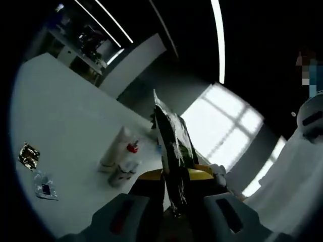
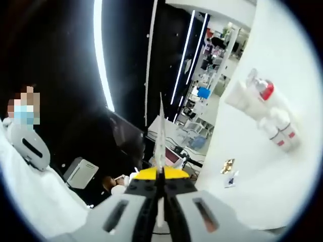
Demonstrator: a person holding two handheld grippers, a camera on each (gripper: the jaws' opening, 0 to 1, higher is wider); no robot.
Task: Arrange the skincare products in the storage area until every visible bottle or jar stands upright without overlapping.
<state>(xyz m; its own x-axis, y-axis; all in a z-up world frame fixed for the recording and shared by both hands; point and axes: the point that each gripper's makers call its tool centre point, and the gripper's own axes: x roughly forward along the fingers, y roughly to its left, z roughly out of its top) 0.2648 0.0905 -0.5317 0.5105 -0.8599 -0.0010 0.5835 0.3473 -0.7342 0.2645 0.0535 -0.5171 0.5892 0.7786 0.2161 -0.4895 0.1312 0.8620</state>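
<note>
The left gripper (image 1: 174, 201) has its fingers closed on one dark shiny packet (image 1: 174, 146), held up above the white table (image 1: 65, 111). The right gripper (image 2: 160, 201) has its fingers squeezed tight on one thin flat packet (image 2: 160, 136), seen from its edge. On the table, one tall white bottle (image 1: 115, 148) stands by one small thing with a red top (image 1: 132, 147) and two small white tubes (image 1: 123, 173). Apart from them lie two little packets: one gold packet (image 1: 29, 155) and one clear packet (image 1: 44, 185).
</note>
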